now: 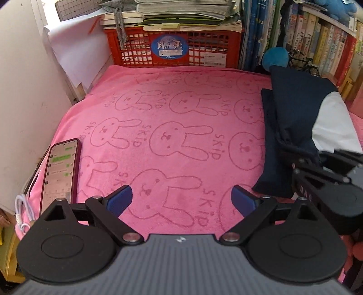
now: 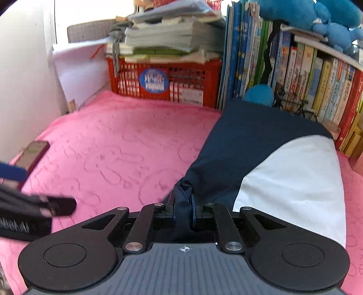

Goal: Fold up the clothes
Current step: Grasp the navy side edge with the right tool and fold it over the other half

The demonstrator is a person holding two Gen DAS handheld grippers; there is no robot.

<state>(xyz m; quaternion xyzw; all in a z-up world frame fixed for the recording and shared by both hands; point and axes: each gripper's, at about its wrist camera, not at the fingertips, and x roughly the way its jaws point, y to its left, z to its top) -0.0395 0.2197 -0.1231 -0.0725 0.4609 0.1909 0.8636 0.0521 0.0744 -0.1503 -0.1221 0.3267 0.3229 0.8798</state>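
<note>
A navy and white garment (image 1: pixel 292 118) lies folded along the right side of the pink rabbit-print towel (image 1: pixel 158 127). In the right wrist view the garment (image 2: pixel 261 140) stretches away from my right gripper (image 2: pixel 183 208), which is shut on a bunched navy edge of it. My left gripper (image 1: pixel 181 199) stands open over bare towel, its blue pads (image 1: pixel 121 199) wide apart with nothing between them. The right gripper's black body (image 1: pixel 329 188) shows at the right edge of the left wrist view, at the garment's near end. The left gripper (image 2: pixel 34 211) appears blurred at the left of the right wrist view.
A phone (image 1: pixel 60 172) lies at the towel's left edge beside a white cable (image 1: pixel 21 211). A red crate (image 1: pixel 172 47) stacked with papers stands behind the towel. Books (image 1: pixel 322 43) and blue plush toys (image 2: pixel 317 20) fill the right. A white wall (image 1: pixel 22 90) borders the left.
</note>
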